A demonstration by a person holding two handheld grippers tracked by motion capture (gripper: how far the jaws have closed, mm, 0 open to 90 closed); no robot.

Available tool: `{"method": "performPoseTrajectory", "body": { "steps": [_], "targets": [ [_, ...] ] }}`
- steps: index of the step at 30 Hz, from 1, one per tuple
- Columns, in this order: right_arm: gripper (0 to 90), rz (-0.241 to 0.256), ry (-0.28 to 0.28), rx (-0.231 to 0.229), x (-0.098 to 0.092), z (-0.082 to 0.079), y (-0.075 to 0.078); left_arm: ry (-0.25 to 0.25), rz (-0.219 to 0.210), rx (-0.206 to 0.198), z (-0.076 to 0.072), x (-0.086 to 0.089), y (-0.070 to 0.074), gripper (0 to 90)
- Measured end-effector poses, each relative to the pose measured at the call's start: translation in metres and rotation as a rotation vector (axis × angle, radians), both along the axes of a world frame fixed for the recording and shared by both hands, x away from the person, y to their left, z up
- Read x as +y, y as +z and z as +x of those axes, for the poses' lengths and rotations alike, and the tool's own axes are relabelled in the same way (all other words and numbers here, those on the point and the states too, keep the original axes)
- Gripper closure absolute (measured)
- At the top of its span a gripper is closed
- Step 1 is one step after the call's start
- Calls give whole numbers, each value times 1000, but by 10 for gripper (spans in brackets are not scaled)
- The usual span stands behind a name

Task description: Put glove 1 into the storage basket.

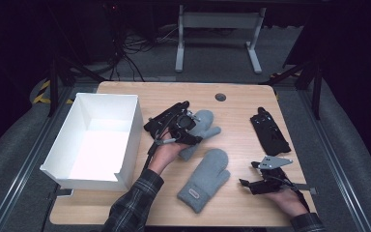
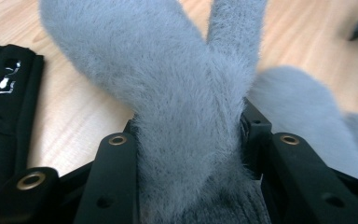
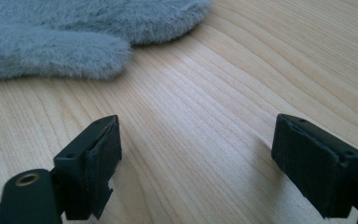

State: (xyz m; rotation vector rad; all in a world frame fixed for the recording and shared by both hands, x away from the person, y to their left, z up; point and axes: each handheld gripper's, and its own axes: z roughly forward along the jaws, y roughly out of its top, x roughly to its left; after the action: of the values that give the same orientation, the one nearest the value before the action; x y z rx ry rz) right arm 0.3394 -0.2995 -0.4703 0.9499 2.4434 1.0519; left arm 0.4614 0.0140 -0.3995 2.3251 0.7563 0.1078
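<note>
Two fuzzy grey mittens lie on the wooden table. My left gripper (image 1: 189, 135) is shut on the far mitten (image 1: 206, 123); in the left gripper view that mitten (image 2: 182, 93) is pinched between the black jaws, body and thumb spreading beyond them. The near mitten (image 1: 204, 180) lies flat toward the front edge, and its fur (image 3: 74, 32) shows at the top left of the right gripper view. My right gripper (image 1: 245, 184) rests low on the table right of it, jaws wide apart, nothing between them (image 3: 196, 158).
A white open box (image 1: 96, 137) stands at the table's left. A black glove (image 1: 269, 130) lies at the right rear; black fabric (image 2: 4, 107) also shows at the left of the left gripper view. A round grommet (image 1: 220, 97) sits near the far edge.
</note>
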Motion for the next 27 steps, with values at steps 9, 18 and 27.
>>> {"method": "performPoseTrajectory", "body": {
  "steps": [9,18,27],
  "targets": [
    [165,0,-2,0,0,0,0,-60,-17,3,-43,0,14,606],
    [165,-1,-6,1,0,0,0,-123,7,-20,-85,-10,22,607],
    [165,0,-6,1,0,0,0,-163,35,-2,-116,-21,6,606]
  ]
}}
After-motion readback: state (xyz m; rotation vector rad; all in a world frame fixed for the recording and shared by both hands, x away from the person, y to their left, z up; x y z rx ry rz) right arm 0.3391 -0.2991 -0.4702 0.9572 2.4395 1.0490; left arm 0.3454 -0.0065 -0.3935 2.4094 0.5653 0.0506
